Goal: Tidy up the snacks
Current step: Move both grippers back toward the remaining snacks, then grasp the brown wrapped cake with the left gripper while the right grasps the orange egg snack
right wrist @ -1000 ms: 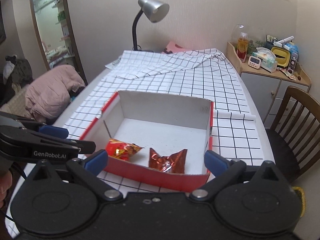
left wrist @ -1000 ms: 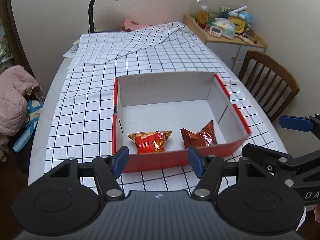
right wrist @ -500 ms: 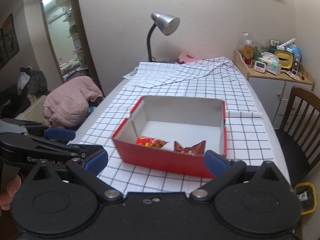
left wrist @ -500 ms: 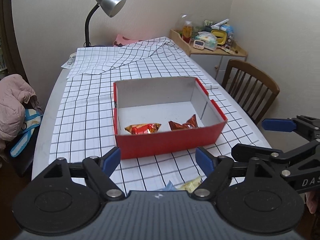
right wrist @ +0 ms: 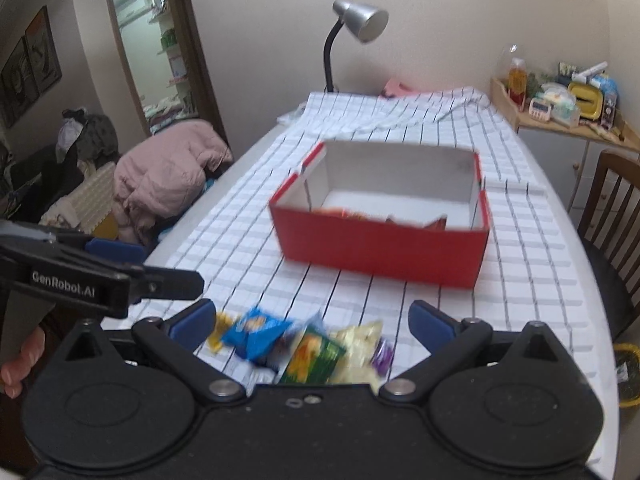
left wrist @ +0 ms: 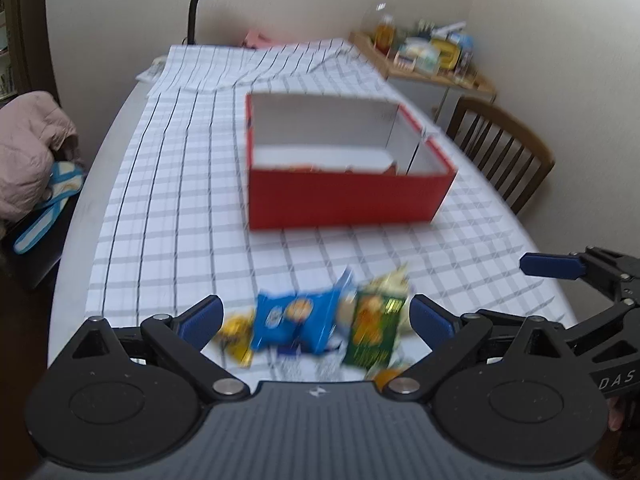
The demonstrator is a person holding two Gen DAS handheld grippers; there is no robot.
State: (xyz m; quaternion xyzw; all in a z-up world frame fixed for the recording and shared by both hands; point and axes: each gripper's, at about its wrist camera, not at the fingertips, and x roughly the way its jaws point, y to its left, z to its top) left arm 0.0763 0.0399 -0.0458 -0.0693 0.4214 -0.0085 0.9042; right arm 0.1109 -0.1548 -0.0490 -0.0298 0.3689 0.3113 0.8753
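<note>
Beyond loose snack packets (left wrist: 320, 320), red box (left wrist: 344, 196), lamp (right wrist: 356, 28), wooden chair (left wrist: 504, 152)

A table (left wrist: 80, 216) with a rounded pale edge is covered by a white cloth (left wrist: 172, 184) with a dark grid; at the far end the cloth is seen folded and rumpled. A red box (left wrist: 344, 200) with white inner walls is placed on the cloth near the middle, open at the top. A small heap of snack packs is laid on the cloth at the near end, well apart from the box: a blue pack (left wrist: 288, 320), a green pack (left wrist: 372, 332) and a yellow pack (left wrist: 234, 334), touching one another. A lamp (right wrist: 352, 36) is seen at the far end.
</note>
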